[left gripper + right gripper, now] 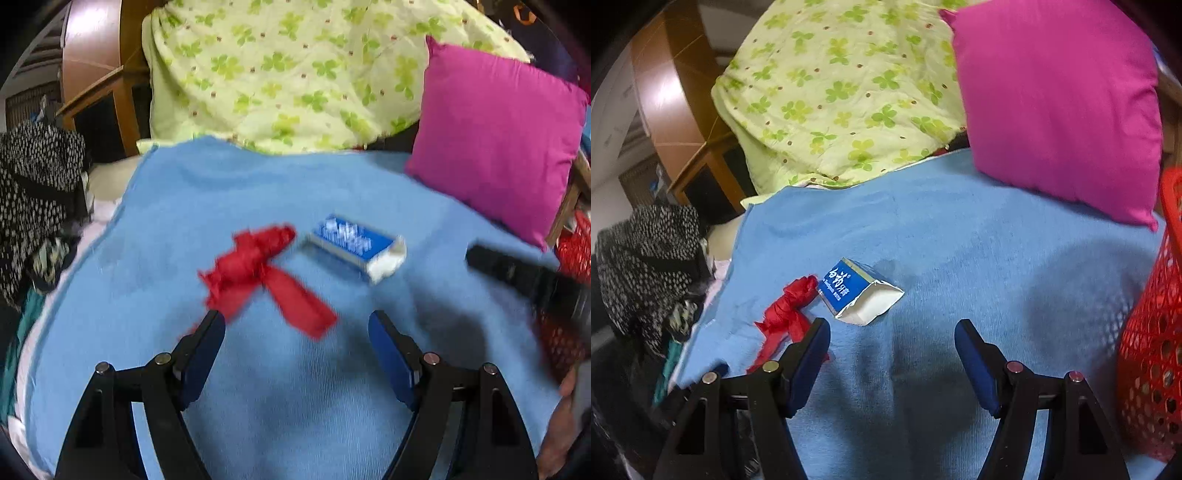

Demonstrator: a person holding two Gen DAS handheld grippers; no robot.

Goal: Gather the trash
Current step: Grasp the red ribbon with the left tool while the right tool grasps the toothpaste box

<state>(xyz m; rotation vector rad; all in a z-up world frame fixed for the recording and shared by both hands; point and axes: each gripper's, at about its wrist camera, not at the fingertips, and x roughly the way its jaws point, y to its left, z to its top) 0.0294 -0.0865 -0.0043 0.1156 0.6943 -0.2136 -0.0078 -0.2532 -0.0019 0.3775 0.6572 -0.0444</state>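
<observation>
A crumpled red wrapper [258,273] lies on the blue blanket [258,406], just ahead of my open, empty left gripper [297,328]. A torn blue and white toothpaste box [354,247] lies right of it. In the right wrist view the red wrapper [786,314] lies by the left finger and the box [857,290] lies ahead of my open, empty right gripper [892,338]. The red mesh basket [1152,350] stands at the right edge. The right gripper shows as a dark shape in the left wrist view [524,273].
A magenta pillow [1060,110] and a green clover quilt [842,92] lie at the back of the bed. A black and white spotted cloth [646,266] is heaped at the left. Wooden furniture [672,122] stands behind.
</observation>
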